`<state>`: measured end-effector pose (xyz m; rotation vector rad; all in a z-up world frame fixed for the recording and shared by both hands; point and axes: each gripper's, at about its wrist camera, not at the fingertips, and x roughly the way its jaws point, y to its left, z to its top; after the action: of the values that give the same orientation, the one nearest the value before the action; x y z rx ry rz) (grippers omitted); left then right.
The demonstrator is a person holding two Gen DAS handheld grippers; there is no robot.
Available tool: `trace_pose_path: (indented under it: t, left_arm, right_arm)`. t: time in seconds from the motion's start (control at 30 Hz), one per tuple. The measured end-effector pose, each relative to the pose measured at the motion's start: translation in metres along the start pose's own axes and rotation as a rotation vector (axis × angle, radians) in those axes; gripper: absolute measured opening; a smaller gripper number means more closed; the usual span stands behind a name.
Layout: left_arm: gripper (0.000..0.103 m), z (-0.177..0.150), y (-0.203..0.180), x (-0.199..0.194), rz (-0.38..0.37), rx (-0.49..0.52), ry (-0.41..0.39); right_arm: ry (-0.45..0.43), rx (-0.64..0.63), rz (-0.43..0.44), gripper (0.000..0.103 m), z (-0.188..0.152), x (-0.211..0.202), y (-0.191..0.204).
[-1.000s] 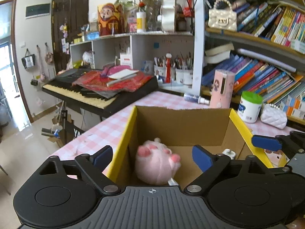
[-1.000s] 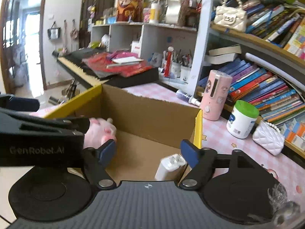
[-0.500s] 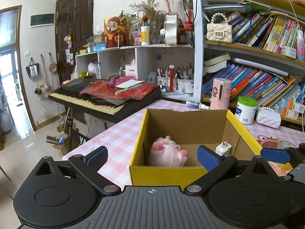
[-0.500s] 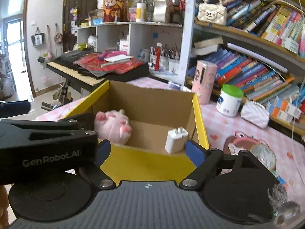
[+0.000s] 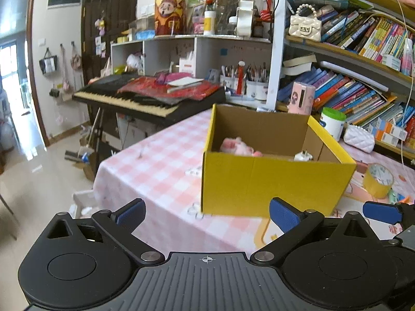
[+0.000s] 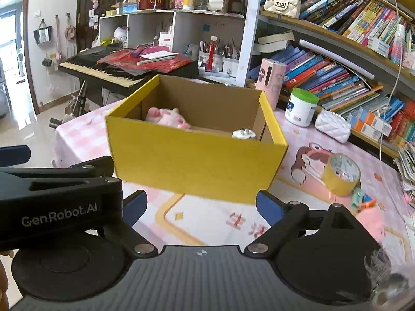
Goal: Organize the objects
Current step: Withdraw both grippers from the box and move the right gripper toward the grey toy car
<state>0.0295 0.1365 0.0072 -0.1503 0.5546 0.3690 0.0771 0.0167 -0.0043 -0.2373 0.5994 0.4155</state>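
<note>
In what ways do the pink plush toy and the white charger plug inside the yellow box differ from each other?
The pink plush toy is soft, rounded and pink; the white charger plug is hard, boxy and white, with metal prongs pointing up. The plush toy lies toward the left part of the yellow box; the charger plug sits at its right corner. The plush toy looks clearly bigger than the plug. Both rest inside the box, apart from each other and touched by no gripper.

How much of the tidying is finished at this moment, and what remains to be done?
Done: the pink plush toy and the white charger lie inside the yellow box. In hand: nothing; the left gripper and the right gripper are both empty, their jaws have just been opening. Left, probably: the yellow tape roll and the small bits beside it on the table.
</note>
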Motion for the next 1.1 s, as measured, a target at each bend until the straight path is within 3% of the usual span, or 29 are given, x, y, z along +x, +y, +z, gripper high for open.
trace_pose_path:
  t: [0.6,1.1]
  left_arm:
    - [0.103,-0.035,0.015,-0.049,-0.035,0.049,0.017]
    - [0.103,-0.049,-0.017,-0.053,-0.167,0.134,0.06]
  right_arm:
    - [0.02,0.052,-0.018,0.096,-0.047,-0.055,0.021]
    - [0.065,0.154,-0.141,0.096,-0.078,-0.076,-0.009]
